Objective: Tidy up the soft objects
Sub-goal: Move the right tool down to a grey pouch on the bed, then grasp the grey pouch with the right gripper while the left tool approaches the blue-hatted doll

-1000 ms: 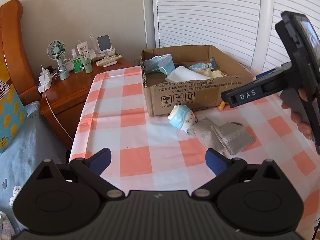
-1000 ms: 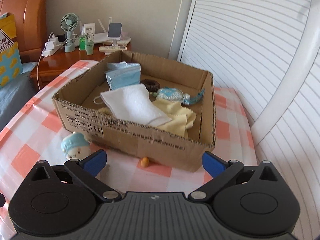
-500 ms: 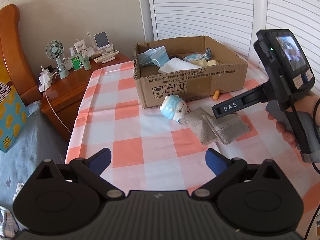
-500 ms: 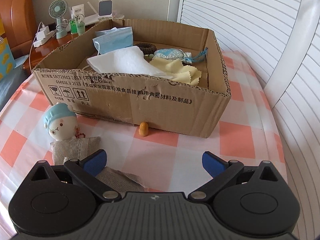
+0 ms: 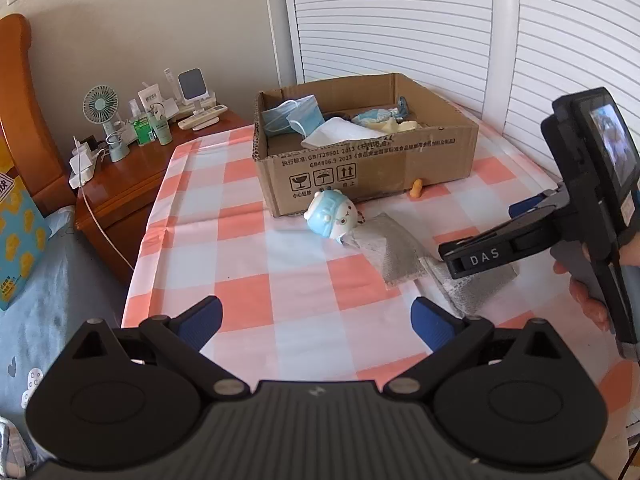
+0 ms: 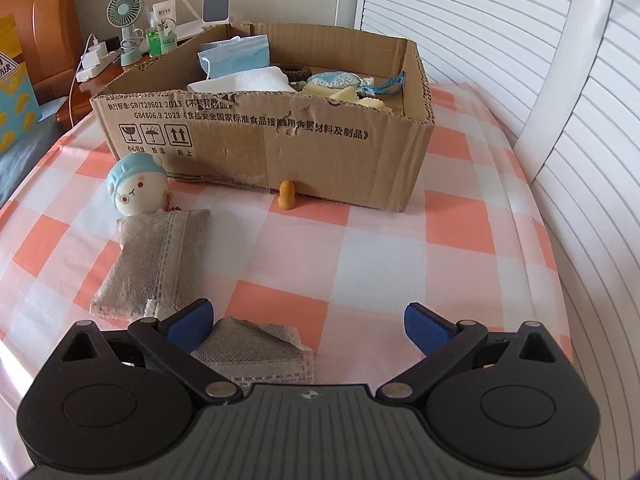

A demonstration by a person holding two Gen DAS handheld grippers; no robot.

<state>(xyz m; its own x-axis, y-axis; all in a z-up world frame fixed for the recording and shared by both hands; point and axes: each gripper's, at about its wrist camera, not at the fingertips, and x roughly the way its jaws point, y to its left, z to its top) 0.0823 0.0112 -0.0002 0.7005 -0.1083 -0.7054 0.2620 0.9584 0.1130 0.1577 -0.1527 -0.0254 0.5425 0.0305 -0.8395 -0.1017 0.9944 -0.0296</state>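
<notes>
Since a second ago your right gripper (image 6: 306,322) has backed off the cardboard box (image 6: 280,152) and dropped low over the nearer grey pouch (image 6: 256,350), while your left gripper (image 5: 316,320) has pulled back a bit and just hangs over the checked tablecloth (image 5: 248,296). Both have their jaws spread wide with nothing in them.

Stuff still out on the cloth: two grey pouches, the farther grey pouch (image 6: 156,260) touching the little blue-capped doll (image 6: 136,190), plus a small orange piece (image 6: 287,195) right against the box front. Face masks (image 6: 236,56), a white cloth (image 6: 244,82) and a blue sachet (image 6: 340,82) are already in the box.

What I'd watch: the near pouch sits off to your left pad, not centred, so closing now could pinch just a corner and it'd flop or slip out mid-carry. I think the two pouches overlap slightly too, so you might drag the other one, and that one could nudge the doll and roll it.

Readable text: "DAS" on the right gripper's side, and on the box "GB/T29601 2013", "GB4806.9 2023", Chinese print, plus fragile, keep-dry and this-way-up icons.
</notes>
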